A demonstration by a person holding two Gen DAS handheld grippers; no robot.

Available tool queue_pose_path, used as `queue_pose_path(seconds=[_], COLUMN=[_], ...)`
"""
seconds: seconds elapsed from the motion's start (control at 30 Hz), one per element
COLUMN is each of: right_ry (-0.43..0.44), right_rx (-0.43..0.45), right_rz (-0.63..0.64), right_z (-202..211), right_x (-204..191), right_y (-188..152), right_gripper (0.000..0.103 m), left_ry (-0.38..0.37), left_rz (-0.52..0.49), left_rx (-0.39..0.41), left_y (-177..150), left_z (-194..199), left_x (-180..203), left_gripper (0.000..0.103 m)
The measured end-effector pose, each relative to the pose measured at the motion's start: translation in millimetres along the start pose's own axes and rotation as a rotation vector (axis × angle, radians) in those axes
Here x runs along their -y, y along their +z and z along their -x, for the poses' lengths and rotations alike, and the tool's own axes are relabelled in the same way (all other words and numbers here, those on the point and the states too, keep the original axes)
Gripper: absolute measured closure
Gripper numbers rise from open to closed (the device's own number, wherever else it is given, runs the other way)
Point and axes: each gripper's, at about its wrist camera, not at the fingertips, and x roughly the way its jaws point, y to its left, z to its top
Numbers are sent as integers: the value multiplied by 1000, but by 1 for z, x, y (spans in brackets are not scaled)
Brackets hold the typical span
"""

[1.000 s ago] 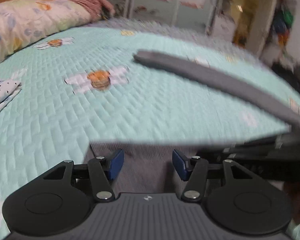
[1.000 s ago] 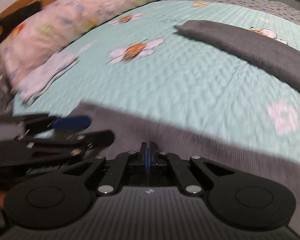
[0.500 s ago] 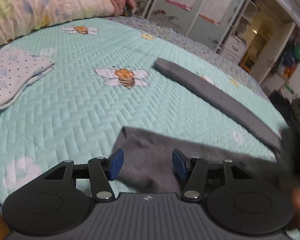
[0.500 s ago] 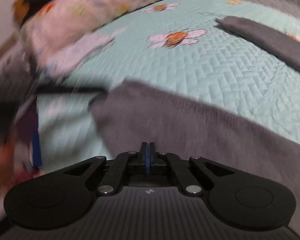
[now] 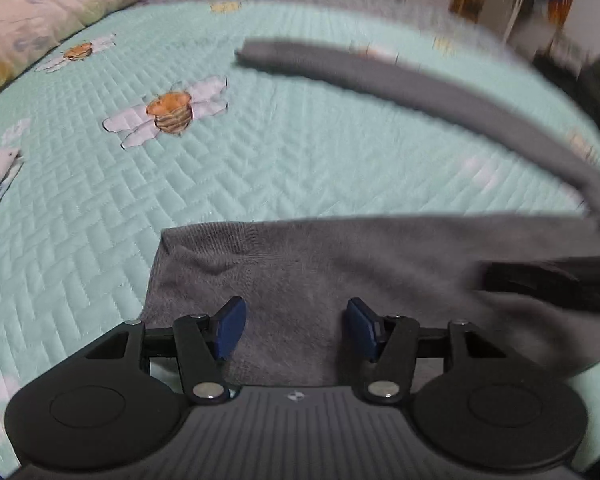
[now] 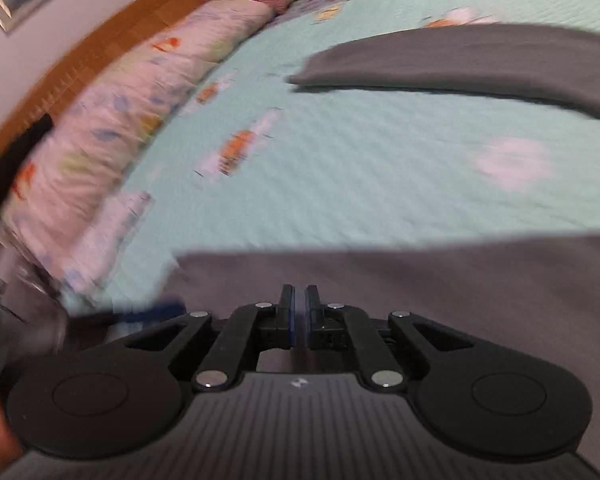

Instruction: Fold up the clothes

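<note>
The left gripper stood open over the near corner of the grey garment spread on the bed, nothing between its pads, while the right gripper was opening, a narrow gap showing above the same cloth.

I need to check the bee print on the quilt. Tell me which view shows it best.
The left wrist view: the bee print sits sharp on the quilt, wings and stripes clear. The right wrist view shows it only as a blurred orange smear.
</note>
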Motion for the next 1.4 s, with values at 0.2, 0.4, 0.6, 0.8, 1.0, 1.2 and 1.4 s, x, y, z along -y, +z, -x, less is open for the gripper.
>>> queue_pose_path(seconds=[0.2, 0.4, 0.6, 0.8, 1.0, 1.2, 1.4], right_ry=[-119, -172, -96, -235, -228, -173, -212], right_rx=[-48, 9, 53, -55, -27, 57, 83], right_rz=[151, 171, 131, 135, 11, -61, 2], right_z=[2, -44, 3, 53, 12, 17, 85], right_x=[10, 2, 1, 27, 51, 66, 66], right_y=[-15, 39, 32, -25, 5, 26, -24], right_gripper=[103, 103, 102, 99, 103, 99, 97], left_ry=[63, 91, 84, 80, 122, 177, 83], left_rz=[-38, -57, -53, -44, -49, -118, -274], left_rx=[-42, -63, -71, -76, -73, -37, -57], left_y=[19, 25, 26, 27, 28, 30, 15], left_z=[-15, -19, -20, -20, -18, 7, 15], left_x=[4, 10, 10, 8, 14, 36, 80], left_gripper=[38, 37, 36, 36, 35, 37, 36])
